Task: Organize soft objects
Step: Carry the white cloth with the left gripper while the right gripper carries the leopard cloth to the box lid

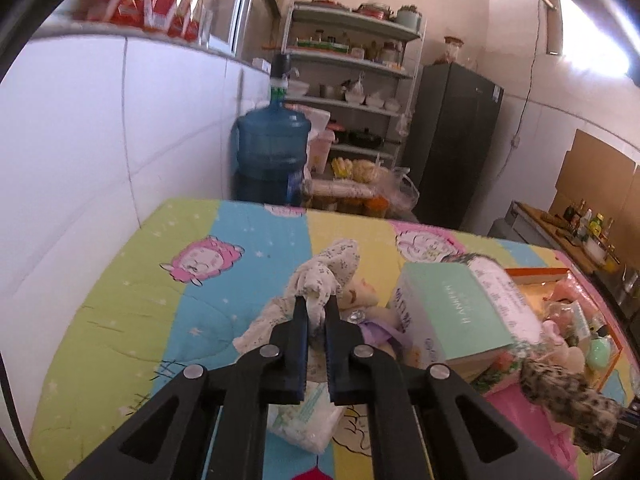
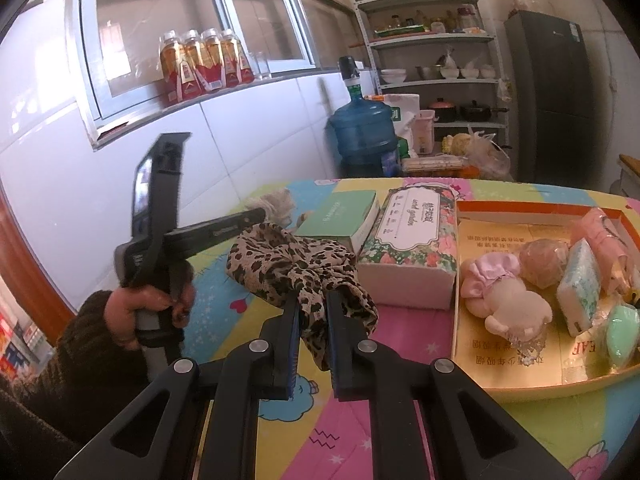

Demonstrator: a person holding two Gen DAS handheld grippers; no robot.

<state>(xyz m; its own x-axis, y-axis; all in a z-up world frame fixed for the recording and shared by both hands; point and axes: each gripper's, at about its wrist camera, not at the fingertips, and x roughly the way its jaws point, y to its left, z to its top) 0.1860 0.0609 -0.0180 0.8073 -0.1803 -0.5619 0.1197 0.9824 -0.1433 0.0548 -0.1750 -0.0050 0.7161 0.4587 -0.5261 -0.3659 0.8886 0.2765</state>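
surface: quilted table cover (image 2: pixel 248 420) | on it: green box (image 2: pixel 344 216); tissue box (image 2: pixel 408 248); tray (image 2: pixel 520 386); wipes pack (image 1: pixel 304 424)

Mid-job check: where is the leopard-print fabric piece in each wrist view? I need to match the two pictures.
Left wrist view: the leopard-print fabric piece sits at the lower right edge, near the frame's corner.
Right wrist view: the same fabric is at centre, pinched in the right gripper.
Shared landmark: the mint-green rectangular box, just beside the fabric in both.
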